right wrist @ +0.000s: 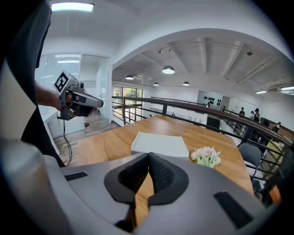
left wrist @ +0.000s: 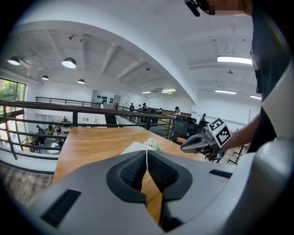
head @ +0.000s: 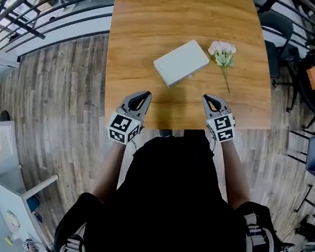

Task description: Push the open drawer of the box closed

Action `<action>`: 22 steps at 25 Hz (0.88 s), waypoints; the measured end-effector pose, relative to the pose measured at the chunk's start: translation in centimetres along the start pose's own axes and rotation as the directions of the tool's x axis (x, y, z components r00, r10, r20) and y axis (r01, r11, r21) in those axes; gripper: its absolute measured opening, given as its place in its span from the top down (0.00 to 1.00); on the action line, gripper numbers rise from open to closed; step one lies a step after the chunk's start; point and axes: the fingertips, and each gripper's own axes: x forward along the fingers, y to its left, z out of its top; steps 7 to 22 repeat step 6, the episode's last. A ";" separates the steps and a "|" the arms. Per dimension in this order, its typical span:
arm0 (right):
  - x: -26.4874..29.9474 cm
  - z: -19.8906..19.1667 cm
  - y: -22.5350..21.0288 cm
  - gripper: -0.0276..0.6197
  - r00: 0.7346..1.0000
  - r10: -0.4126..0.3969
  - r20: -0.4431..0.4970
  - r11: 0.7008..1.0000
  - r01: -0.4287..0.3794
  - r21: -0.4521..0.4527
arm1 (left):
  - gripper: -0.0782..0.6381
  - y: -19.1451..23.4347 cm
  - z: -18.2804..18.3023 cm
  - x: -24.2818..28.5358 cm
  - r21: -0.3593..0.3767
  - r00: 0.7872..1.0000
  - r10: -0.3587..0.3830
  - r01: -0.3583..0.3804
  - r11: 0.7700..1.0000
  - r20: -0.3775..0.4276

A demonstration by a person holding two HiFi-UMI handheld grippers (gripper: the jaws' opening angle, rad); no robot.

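Note:
A flat white box [head: 181, 62] lies slantwise in the middle of the wooden table [head: 143, 21]; from here its drawer does not visibly stick out. The right gripper view shows the box [right wrist: 160, 144] straight ahead. My left gripper [head: 145, 96] hovers at the table's near edge, left of the box, jaws shut and empty. Level with it, my right gripper [head: 206, 98] is also shut on nothing, a short way in front of the box. In the left gripper view only a corner of the box [left wrist: 133, 148] peeks over the jaws [left wrist: 147, 153].
A small bunch of pale pink flowers [head: 223, 54] lies just right of the box, also visible as flowers [right wrist: 206, 156] in the right gripper view. Dark chairs [head: 278, 34] stand at the table's right side. A metal railing [head: 41, 1] runs along the far left.

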 end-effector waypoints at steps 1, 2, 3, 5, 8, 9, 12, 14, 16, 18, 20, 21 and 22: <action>0.0 0.1 0.0 0.93 1.000 0.003 0.000 1.000 -0.003 0.001 | 0.86 0.0 0.0 0.0 -0.001 1.000 0.001 -0.001 1.000 0.000; 0.1 0.3 0.1 0.93 1.000 0.007 0.006 1.000 -0.007 0.003 | 0.86 0.0 0.0 0.0 -0.003 1.000 0.002 -0.002 1.000 -0.001; 0.2 0.3 0.2 0.93 1.000 0.010 0.012 1.000 -0.010 0.005 | 0.86 0.0 -0.1 0.0 -0.004 1.000 0.002 -0.002 1.000 -0.001; 0.3 0.3 0.4 0.93 1.000 0.014 0.018 1.000 -0.014 0.009 | 0.86 0.0 -0.1 0.0 -0.007 1.000 0.003 -0.003 1.000 -0.004; 0.3 0.2 0.5 0.93 1.000 0.016 0.020 1.000 -0.016 0.011 | 0.86 0.0 -0.2 0.0 -0.009 1.000 0.004 -0.004 1.000 -0.005; 0.3 0.2 0.5 0.93 1.000 0.016 0.020 1.000 -0.016 0.011 | 0.86 0.0 -0.2 0.0 -0.009 1.000 0.004 -0.004 1.000 -0.005; 0.3 0.2 0.5 0.93 1.000 0.016 0.020 1.000 -0.016 0.011 | 0.86 0.0 -0.2 0.0 -0.009 1.000 0.004 -0.004 1.000 -0.005; 0.3 0.2 0.5 0.93 1.000 0.016 0.020 1.000 -0.016 0.011 | 0.86 0.0 -0.2 0.0 -0.009 1.000 0.004 -0.004 1.000 -0.005; 0.3 0.2 0.5 0.93 1.000 0.016 0.020 1.000 -0.016 0.011 | 0.86 0.0 -0.2 0.0 -0.009 1.000 0.004 -0.004 1.000 -0.005; 0.3 0.2 0.5 0.93 1.000 0.016 0.020 1.000 -0.016 0.011 | 0.86 0.0 -0.2 0.0 -0.009 1.000 0.004 -0.004 1.000 -0.005; 0.3 0.2 0.5 0.93 1.000 0.016 0.020 1.000 -0.016 0.011 | 0.86 0.0 -0.2 0.0 -0.009 1.000 0.004 -0.004 1.000 -0.005; 0.3 0.2 0.5 0.93 1.000 0.016 0.020 1.000 -0.016 0.011 | 0.86 0.0 -0.2 0.0 -0.009 1.000 0.004 -0.004 1.000 -0.005; 0.3 0.2 0.5 0.93 1.000 0.016 0.020 1.000 -0.016 0.011 | 0.86 0.0 -0.2 0.0 -0.009 1.000 0.004 -0.004 1.000 -0.005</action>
